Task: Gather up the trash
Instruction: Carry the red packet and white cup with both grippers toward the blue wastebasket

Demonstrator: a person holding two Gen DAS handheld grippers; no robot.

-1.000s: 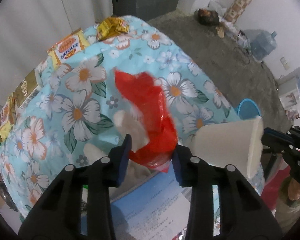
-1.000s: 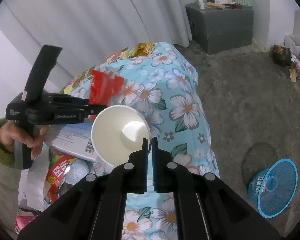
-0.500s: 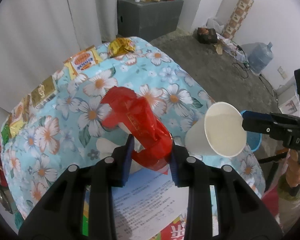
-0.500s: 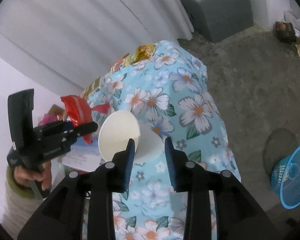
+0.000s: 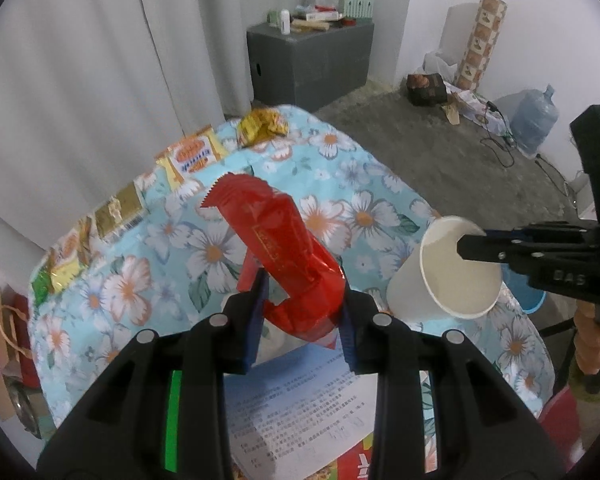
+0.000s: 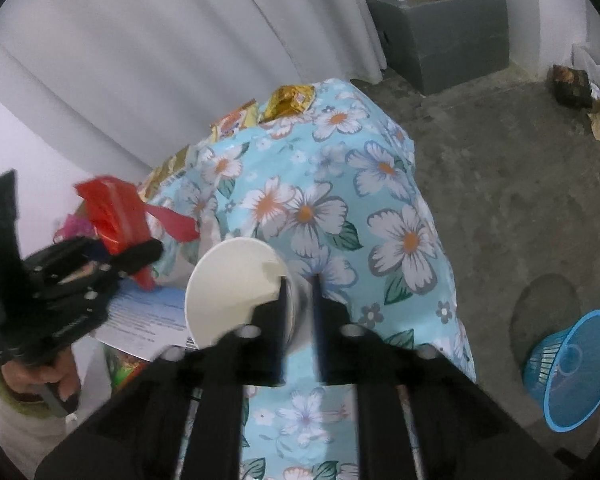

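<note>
My left gripper (image 5: 302,300) is shut on a crumpled red plastic wrapper (image 5: 268,224), held up over the floral tablecloth (image 5: 340,208). The right wrist view also shows that wrapper (image 6: 116,208), sticking up from the left gripper (image 6: 140,256) in a person's hand. My right gripper (image 6: 300,292) holds a white paper cup (image 6: 228,280) tilted on its side, its jaws closing tight on the cup's rim wall. From the left wrist view the cup (image 5: 452,280) hangs beside the wrapper with the right gripper (image 5: 466,246) pinching its rim.
Snack packets line the table's far edge, among them a gold wrapper (image 5: 262,124) and an orange packet (image 5: 192,154). A printed sheet (image 5: 300,404) lies under my left gripper. A blue mesh basket (image 6: 572,364) stands on the concrete floor right of the table. A grey cabinet (image 5: 312,64) is beyond.
The left gripper rose and tilted up with the red wrapper. The right jaws opened briefly around the cup and closed again on its rim, with the cup now facing the left gripper.
</note>
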